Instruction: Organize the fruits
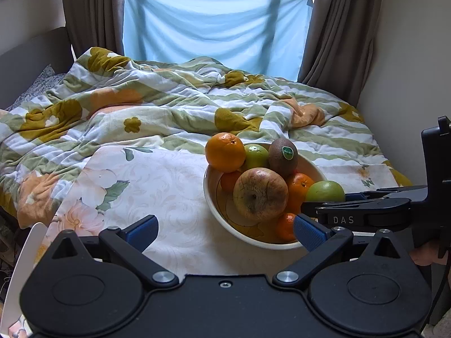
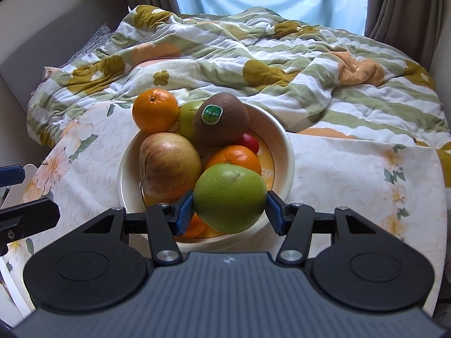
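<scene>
Right gripper (image 2: pixel 229 211) clamps the green apple (image 2: pixel 229 197) between both blue pads, at the near rim of the cream bowl (image 2: pixel 284 152). Left gripper (image 1: pixel 225 232) spread wide and empty over the floral tablecloth (image 1: pixel 157 186), beside the bowl. Orange (image 2: pixel 155 109), kiwi (image 2: pixel 222 119) and big apple (image 2: pixel 169 163) piled inside.

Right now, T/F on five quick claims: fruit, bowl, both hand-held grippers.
1. The right hand-held gripper is shut on the green apple. True.
2. The left hand-held gripper holds an orange. False: its jaws are open, with nothing between them.
3. The kiwi carries a green sticker. True.
4. The bowl stands on bare wood. False: it sits on a floral tablecloth.
5. The big orange lies at the bowl's near rim. False: it is at the far left rim.
</scene>
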Tool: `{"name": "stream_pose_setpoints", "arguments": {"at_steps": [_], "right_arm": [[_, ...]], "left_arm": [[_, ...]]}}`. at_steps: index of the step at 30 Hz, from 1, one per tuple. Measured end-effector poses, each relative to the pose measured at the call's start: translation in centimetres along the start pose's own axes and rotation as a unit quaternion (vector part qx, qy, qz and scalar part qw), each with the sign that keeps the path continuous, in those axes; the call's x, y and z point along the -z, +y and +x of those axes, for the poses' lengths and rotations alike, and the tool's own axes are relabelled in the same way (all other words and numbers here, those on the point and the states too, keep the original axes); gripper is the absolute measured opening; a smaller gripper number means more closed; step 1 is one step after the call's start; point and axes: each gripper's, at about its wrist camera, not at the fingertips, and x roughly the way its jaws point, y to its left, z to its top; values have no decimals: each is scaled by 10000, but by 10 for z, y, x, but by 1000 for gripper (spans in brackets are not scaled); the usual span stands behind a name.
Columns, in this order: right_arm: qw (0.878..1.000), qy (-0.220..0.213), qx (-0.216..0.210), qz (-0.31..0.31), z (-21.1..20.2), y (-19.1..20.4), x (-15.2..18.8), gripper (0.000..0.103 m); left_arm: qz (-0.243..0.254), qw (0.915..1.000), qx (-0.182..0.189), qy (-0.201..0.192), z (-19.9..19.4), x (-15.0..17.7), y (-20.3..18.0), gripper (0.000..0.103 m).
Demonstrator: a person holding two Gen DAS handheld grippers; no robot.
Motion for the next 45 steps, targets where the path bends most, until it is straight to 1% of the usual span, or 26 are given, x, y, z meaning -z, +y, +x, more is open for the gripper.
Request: {"name": "stream_pose_setpoints", "arguments": {"at_steps": [1,3,5,7,8,15,22,27,32,34,39,41,45], "right_arm": [[10000,0,-4,-4,1,1,1,70],[10000,-47,-4,-2,0,1,3,75],[9999,-116,-42,3,-4,2,3,92],[9998,-219,28,15,-10,3,3,100],[9997,-256,35,22,-13,3,3,101],[9990,-419,151,44,-41,-2,7,101],[9968,-708,353,142,-94,-7,18,101],[9951,-817,509,233,-137,-10,29,102],[9932,-891,689,297,-184,-3,44,102],[9927,-924,717,300,-202,3,51,102],[9894,-1019,979,343,-242,20,72,103],[9887,-1021,1040,346,-252,30,81,103],[9882,-881,1176,425,-262,50,103,103]], "left_arm": [[0,10000,-3,-2,0,1,0,103],[-1,10000,15,-8,-1,2,0,103],[0,10000,48,-10,-3,3,-1,103],[11,10000,70,-20,-5,5,-3,103],[10,10000,86,-29,-7,5,-5,103],[36,9994,308,-124,-26,9,-22,103],[234,9975,562,-361,-63,20,-49,103],[316,9965,592,-504,-95,33,-61,103],[349,9970,420,-548,-129,45,-57,103],[340,9974,314,-546,-140,48,-51,103],[263,9986,128,-431,-160,55,-30,103],[227,9990,72,-391,-166,59,-20,103],[265,9986,1,-447,-172,66,-5,103]]}}
